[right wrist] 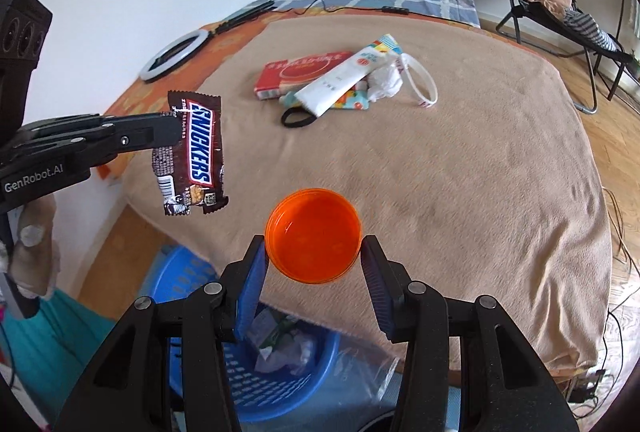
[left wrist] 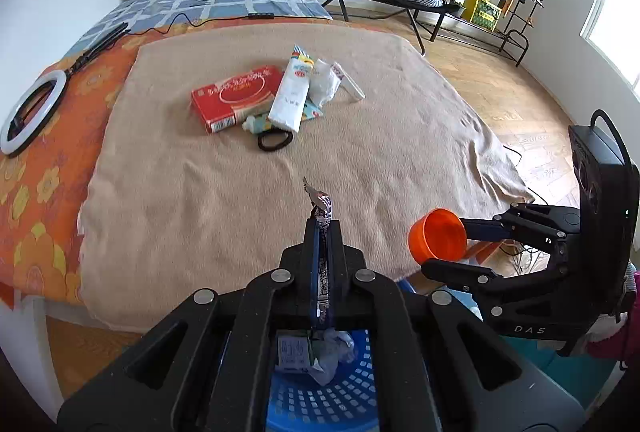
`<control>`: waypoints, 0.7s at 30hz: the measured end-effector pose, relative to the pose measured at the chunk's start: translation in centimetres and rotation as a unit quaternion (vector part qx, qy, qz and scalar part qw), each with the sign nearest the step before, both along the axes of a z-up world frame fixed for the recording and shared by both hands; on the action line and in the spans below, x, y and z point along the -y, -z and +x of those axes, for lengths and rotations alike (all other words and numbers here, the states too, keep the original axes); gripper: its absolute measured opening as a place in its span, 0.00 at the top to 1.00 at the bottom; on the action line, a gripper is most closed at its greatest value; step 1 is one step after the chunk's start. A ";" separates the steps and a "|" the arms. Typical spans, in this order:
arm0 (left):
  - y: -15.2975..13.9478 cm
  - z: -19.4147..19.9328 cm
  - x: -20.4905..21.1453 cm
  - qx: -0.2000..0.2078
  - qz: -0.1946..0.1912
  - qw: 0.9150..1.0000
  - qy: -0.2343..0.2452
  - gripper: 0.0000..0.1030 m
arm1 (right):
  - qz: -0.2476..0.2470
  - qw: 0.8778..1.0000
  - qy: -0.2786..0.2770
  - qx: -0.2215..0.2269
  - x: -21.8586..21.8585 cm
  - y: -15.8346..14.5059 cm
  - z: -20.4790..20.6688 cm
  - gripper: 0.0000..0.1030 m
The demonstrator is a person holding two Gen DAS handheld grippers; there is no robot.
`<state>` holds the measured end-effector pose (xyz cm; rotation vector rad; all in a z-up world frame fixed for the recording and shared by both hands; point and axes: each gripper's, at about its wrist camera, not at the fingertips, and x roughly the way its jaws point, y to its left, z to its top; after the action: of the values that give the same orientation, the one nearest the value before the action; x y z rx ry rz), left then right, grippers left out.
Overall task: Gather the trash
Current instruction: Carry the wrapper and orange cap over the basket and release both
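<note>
Below my claws waits the blue perforated plastic basket (right wrist: 192, 272); left claw (left wrist: 320, 232) pinches a brown Snickers wrapper (right wrist: 196, 151), right claw (right wrist: 314, 256) clamps an orange plastic cap (right wrist: 314, 236). Next: release both over it.

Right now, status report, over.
Left gripper shut on Snickers wrapper. Right gripper clamps orange lid. Blue basket below, nothing blocking.
</note>
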<state>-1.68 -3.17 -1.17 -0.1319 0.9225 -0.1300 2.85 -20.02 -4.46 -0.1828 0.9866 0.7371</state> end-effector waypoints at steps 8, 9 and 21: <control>4.2 -4.5 -0.1 -0.044 -0.007 0.999 -0.006 0.99 | -0.020 0.998 -0.047 -0.020 -1.4 2.5 -5.2 0.55; 4.7 -4.7 0.0 -0.050 -0.009 0.999 -0.007 0.99 | -0.022 0.998 -0.051 -0.024 -1.5 2.9 -5.6 0.55; 10.5 -6.3 0.4 -0.112 -0.017 0.993 -0.011 0.99 | -0.059 0.994 -0.071 -0.055 -2.4 7.2 -8.1 0.55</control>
<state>-7.94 -3.55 -11.71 -0.1912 1.1436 -0.1112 -5.23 -17.60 -11.67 -0.3208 1.1325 0.8267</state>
